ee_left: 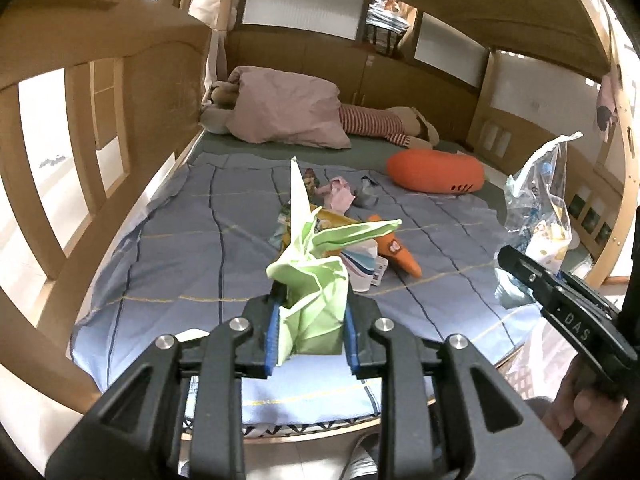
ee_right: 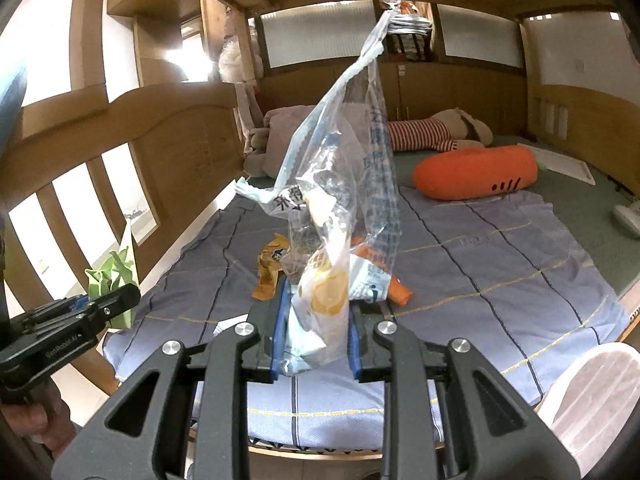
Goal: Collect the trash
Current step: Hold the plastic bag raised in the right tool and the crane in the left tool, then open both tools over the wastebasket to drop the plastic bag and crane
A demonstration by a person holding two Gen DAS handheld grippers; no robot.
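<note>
both tools (ee_left: 310,334) (ee_right: 314,338) hold trash above a blue-quilted wooden bunk bed (ee_left: 168,248).

A wooden bunk bed (ee_left: 132,128) with slatted rails frames a blue quilt (ee_left: 192,248), daylight glowing through frosted windows (ee_left: 300,4).

lower right of the left wrist view, white letters "das" show on the black body of the right hand-held gripper (ee_left: 516,266). lower left of the right wrist view, "genrobot.ai" runs small along the left hand-held gripper (ee_right: 110,306). centre frame, the clear plastic bag (ee_right: 340,208) carries printed chinese characters, too warped to read.
</note>
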